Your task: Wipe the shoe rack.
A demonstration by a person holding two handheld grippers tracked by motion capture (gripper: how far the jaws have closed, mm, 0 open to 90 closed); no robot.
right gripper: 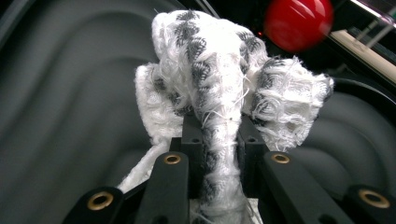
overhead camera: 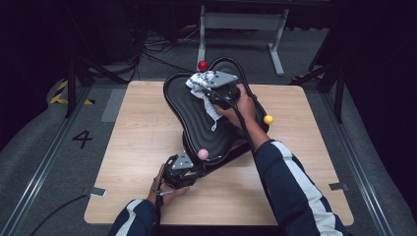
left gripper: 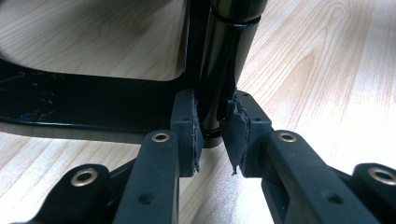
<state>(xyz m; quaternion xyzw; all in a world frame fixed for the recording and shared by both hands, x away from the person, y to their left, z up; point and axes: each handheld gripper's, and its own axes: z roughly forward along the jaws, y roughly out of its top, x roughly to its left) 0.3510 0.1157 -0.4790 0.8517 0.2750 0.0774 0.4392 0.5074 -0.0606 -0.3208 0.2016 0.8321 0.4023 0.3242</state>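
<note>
Right now the wiping step is in hand: the right gripper [overhead camera: 209,87] is clamped on a bunched white-and-grey cloth [overhead camera: 201,83] and presses it against the far part of a black moulded seat [overhead camera: 196,115], close to the rim below a red ball [overhead camera: 202,65]. In the right gripper view the cloth [right gripper: 219,84] bulges out above the pads, with one twisted strand pinched between them, and the ribbed seat [right gripper: 70,84] lies right behind it. The seat stands tilted on the wooden surface [overhead camera: 142,132], its near end low. There the left gripper [overhead camera: 179,169] is closed on a black post [left gripper: 224,65] of the seat's frame, pads tight on both sides of it, which looks like a steadying hold. A pink ball [overhead camera: 202,154] and a yellow ball [overhead camera: 268,119] sit at the seat's edges. Judging by this, the next move calls for dragging the cloth across the grooves with steady pressure while the left hold stays firm, since a loose post grip could let the tilted seat rock or slide.
</note>
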